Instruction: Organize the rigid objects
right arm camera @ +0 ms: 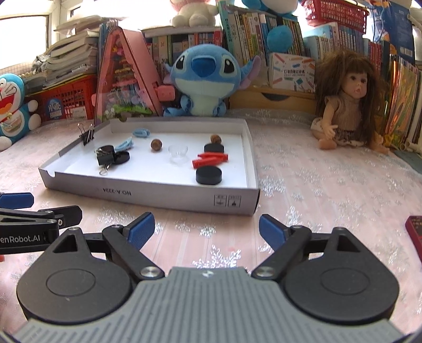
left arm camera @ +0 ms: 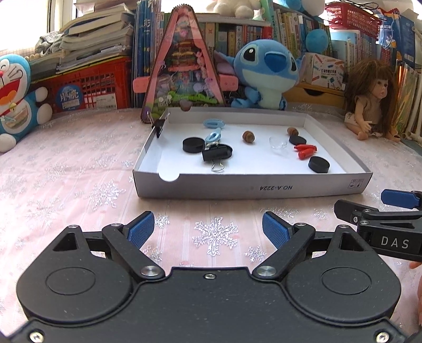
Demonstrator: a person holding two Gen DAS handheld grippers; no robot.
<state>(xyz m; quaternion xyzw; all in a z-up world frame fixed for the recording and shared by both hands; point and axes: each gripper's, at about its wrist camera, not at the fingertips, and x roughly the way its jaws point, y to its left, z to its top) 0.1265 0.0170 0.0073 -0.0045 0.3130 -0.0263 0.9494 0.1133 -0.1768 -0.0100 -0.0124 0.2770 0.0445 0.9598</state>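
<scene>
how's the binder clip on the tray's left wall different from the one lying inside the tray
The wall clip is clamped onto the tray rim and stands upright, handles raised; the loose clip lies on the tray floor, one handle pointing toward the camera. The wall clip touches only the rim, while the loose clip lies against a black disc. Both are black with silver wire handles.

Bright daylight from the window (left arm camera: 52,15) at upper left, blown out white. Sharp mid-frame. Strong fisheye bending, dark vignette at corners.
</scene>
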